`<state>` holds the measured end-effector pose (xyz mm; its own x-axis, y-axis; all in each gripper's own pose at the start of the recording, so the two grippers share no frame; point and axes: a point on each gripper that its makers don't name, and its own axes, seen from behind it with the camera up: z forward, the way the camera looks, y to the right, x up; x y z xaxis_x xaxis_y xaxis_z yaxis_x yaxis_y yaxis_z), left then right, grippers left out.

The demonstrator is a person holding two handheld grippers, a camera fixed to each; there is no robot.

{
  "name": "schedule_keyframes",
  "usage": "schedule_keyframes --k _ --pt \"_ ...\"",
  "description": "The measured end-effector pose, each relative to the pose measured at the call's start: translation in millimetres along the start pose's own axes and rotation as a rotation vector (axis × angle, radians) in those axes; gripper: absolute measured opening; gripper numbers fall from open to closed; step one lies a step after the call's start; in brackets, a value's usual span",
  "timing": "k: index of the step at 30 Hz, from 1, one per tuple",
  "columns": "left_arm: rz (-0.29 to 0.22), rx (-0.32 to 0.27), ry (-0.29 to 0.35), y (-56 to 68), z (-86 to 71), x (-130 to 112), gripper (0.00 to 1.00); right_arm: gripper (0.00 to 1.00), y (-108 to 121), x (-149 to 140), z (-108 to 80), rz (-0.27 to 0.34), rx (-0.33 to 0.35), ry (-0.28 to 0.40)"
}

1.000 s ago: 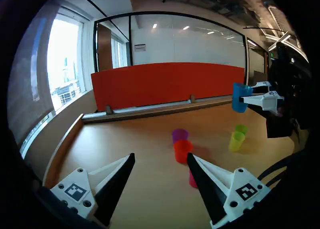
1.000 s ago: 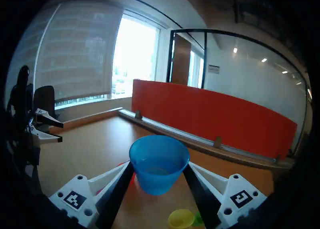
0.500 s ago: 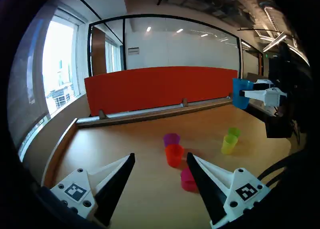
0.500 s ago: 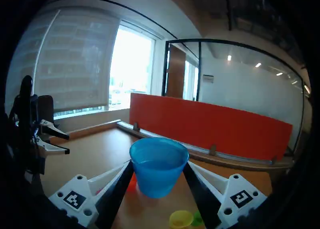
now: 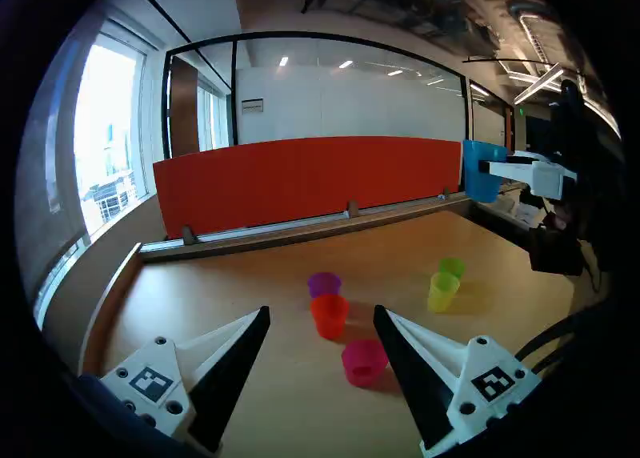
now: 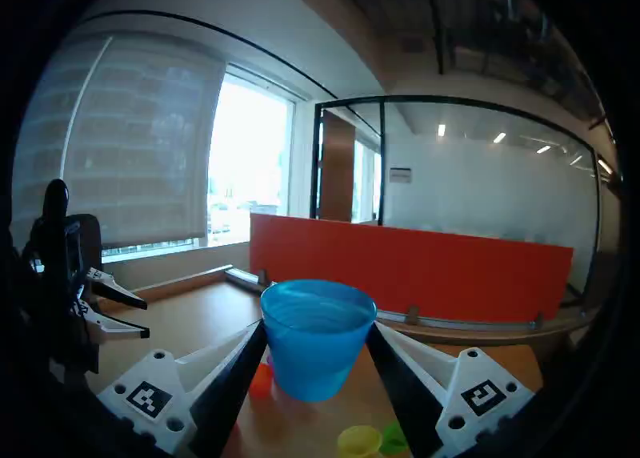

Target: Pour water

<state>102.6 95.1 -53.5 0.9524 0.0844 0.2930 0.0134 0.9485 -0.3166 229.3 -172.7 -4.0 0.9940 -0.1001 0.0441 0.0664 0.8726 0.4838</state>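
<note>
Across the pale wooden tabletop point(image 5: 240, 298), a long red partition panel point(image 5: 320, 178) closes the far edge, with a bright window point(image 5: 104, 138) to its left and a glass office wall point(image 5: 352, 98) behind it. On your side of the panel stand five small plastic cups: a purple cup point(image 5: 324, 284) nearest it, an orange-red cup point(image 5: 330, 315) just in front of the purple one, a magenta cup point(image 5: 364, 362) closer to you, and off to the right a yellow-green cup point(image 5: 442, 291) just beside a green cup point(image 5: 452, 267). Your left gripper point(image 5: 320, 310) hangs above the table with its fingers spread wide and nothing between them. Your right gripper point(image 6: 316, 326) grips the translucent blue plastic cup point(image 6: 318, 338) upright, a finger pressed on each side; in the left gripper view that cup point(image 5: 480, 170) is level with the panel's right end and well above the table. In the right gripper view your left gripper point(image 6: 147, 319) shows at the far left, well left of the panel. Compared with a second ago, the magenta cup has come out from behind your left gripper's right finger and now shows whole, the cups have slid leftward in that view, and the right gripper view takes in more ceiling, less table and less of the blue cup's inside.
</note>
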Motion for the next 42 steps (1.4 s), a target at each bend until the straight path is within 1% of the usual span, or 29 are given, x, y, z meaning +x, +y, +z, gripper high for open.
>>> schedule_keyframes --k 11,17,23,29,32,42 --pt "0.001 -0.041 0.009 18.6 4.6 8.4 0.96 0.90 11.1 10.9 -18.3 -0.002 -0.038 0.030" --pt "0.010 -0.072 0.011 32.3 9.5 13.4 0.96 0.90 18.3 14.1 -31.5 0.000 -0.055 0.044" --pt "0.012 -0.109 0.013 50.2 18.0 18.2 0.96 0.90 31.8 9.6 -46.8 0.003 -0.089 0.033" --pt "0.026 -0.156 0.011 74.1 31.9 21.9 0.96 0.90 46.2 2.2 -64.4 -0.002 -0.130 0.012" --pt "0.036 -0.181 0.009 88.3 40.5 22.9 0.96 0.90 53.2 -0.7 -73.6 -0.001 -0.148 0.003" --pt "0.062 -0.278 0.013 140.1 76.8 29.6 0.96 0.90 78.4 -15.8 -100.6 0.002 -0.207 -0.027"
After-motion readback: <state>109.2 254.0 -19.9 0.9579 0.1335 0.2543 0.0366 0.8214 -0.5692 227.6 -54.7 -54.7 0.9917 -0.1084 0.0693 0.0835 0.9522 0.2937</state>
